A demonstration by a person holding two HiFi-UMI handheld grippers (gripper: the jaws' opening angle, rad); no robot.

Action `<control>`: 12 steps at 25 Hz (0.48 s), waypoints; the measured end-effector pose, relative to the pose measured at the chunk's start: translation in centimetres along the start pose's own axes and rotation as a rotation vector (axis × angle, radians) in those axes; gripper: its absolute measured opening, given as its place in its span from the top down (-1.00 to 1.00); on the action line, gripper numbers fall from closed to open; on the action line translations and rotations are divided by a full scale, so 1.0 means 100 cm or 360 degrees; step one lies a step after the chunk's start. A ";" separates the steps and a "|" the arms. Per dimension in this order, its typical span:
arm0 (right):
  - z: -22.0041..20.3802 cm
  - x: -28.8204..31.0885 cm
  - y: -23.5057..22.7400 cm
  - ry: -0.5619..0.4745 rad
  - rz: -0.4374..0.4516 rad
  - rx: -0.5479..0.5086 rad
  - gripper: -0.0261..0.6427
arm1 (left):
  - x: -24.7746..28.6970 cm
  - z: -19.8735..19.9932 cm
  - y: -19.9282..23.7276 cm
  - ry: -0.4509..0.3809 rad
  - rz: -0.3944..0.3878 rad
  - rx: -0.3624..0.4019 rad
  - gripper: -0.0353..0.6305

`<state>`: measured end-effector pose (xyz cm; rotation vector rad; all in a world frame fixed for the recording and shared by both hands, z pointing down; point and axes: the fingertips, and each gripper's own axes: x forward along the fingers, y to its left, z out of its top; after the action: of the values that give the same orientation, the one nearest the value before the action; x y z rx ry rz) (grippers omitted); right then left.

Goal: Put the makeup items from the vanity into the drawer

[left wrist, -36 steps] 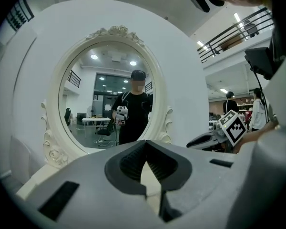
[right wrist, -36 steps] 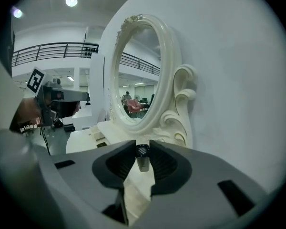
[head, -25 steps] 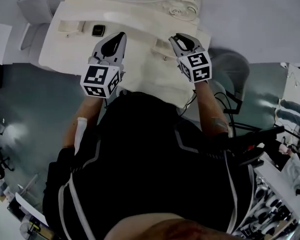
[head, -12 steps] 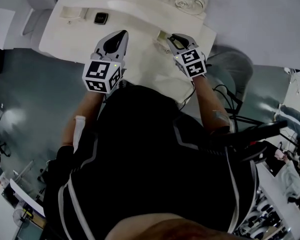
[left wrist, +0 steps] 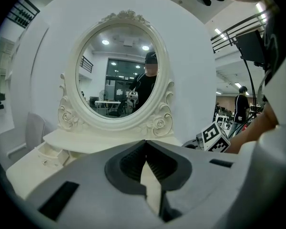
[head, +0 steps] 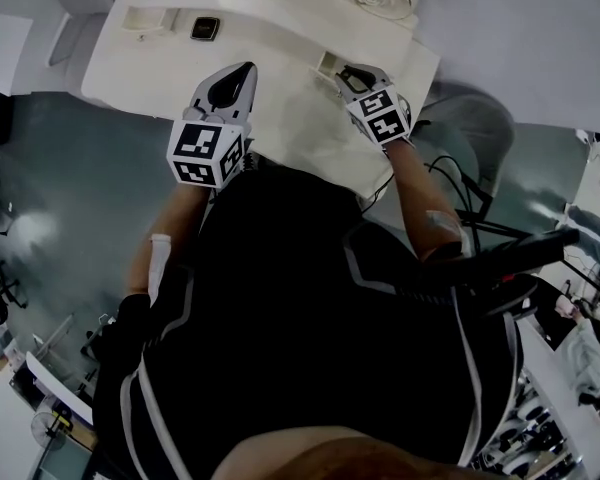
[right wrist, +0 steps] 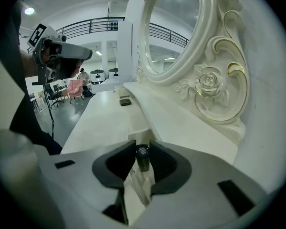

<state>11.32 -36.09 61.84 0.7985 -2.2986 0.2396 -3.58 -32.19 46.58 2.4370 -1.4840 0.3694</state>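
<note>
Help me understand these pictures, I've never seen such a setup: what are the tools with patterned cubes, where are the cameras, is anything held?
A person holds two hand-held grippers; no robot. The head view looks down from the person's head at a white vanity; each gripper view rides on one gripper, looking along its jaws. The cubes belong to the grippers. The left gripper is shut and empty, facing the oval mirror. The right gripper grips a small dark tube. Another small dark item lies on the vanity.
</note>
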 end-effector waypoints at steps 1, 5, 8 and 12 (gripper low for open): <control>-0.001 0.001 0.001 0.0009 0.0005 0.0002 0.64 | -0.001 -0.001 0.001 0.0002 0.0005 -0.0002 0.88; -0.004 0.003 0.001 0.0040 0.0004 0.0000 0.64 | -0.005 -0.003 0.004 0.0006 0.0017 -0.0009 0.88; -0.006 0.004 0.003 0.0080 0.0014 -0.0037 0.63 | -0.009 -0.004 0.004 0.0012 0.0016 -0.0011 0.88; -0.007 0.005 0.002 0.0098 0.0003 -0.0012 0.63 | -0.012 -0.005 0.007 0.0017 0.0013 -0.0010 0.88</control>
<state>11.28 -35.88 62.69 0.7747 -2.2411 0.2528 -4.75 -31.35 46.75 2.4207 -1.4892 0.3787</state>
